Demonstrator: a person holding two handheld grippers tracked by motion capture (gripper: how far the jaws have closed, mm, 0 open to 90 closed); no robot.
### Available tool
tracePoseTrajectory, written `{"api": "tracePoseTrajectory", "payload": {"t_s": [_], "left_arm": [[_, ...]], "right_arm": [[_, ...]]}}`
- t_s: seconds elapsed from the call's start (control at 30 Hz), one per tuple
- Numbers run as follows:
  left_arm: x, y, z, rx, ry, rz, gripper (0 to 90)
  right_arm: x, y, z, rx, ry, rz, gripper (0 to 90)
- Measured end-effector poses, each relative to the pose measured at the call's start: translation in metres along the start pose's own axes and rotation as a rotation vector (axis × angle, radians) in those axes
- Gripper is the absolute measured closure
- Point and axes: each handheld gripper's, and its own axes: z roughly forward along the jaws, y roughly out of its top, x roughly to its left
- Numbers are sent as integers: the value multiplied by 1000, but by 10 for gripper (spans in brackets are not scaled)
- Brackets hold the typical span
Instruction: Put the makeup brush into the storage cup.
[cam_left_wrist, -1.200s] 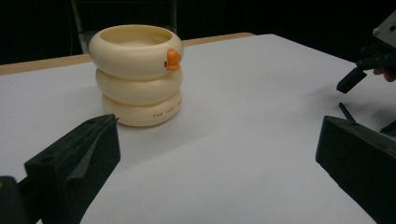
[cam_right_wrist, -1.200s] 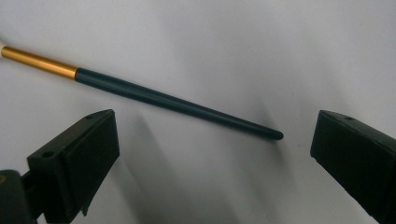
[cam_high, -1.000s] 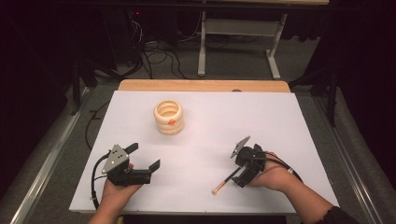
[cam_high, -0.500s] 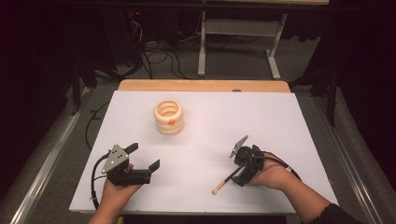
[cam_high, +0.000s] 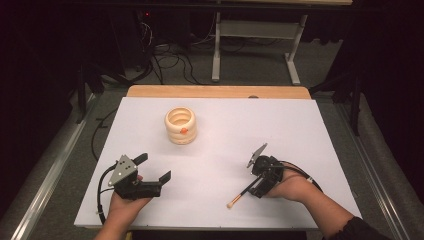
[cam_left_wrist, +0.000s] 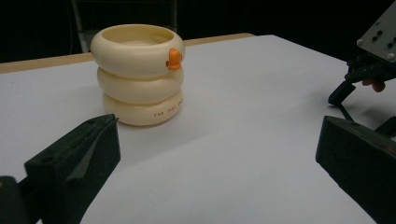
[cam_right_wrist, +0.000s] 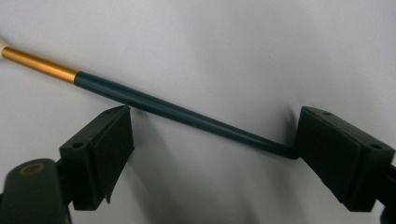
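Observation:
A cream holder made of three stacked rings stands upright at the table's back left, with a small orange knob on its top ring. In the left gripper view the holder rises ahead of the jaws. My left gripper rests open at the front left with nothing between its jaws. A thin brush with a dark handle and gold ferrule lies flat at the front right. My right gripper is open and points down over the handle, one jaw on each side of it.
The white tabletop ends in a wooden strip at the far edge. Beyond it are floor cables and a metal stand's legs. The right gripper appears at the right edge of the left gripper view.
My right gripper has edged very slightly to the left over the brush handle. The brush, the holder and the left gripper have stayed in place.

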Motion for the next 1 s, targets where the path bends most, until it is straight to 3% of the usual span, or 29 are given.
{"api": "tracePoseTrajectory", "payload": {"t_s": [0.6, 1.0], "left_arm": [[0, 0, 0, 3, 0, 4, 5], [0, 0, 0, 0, -1, 2, 5]], "right_arm": [[-2, -3, -6, -20, -7, 10, 403], [-2, -3, -6, -20, -8, 10, 419]]}}
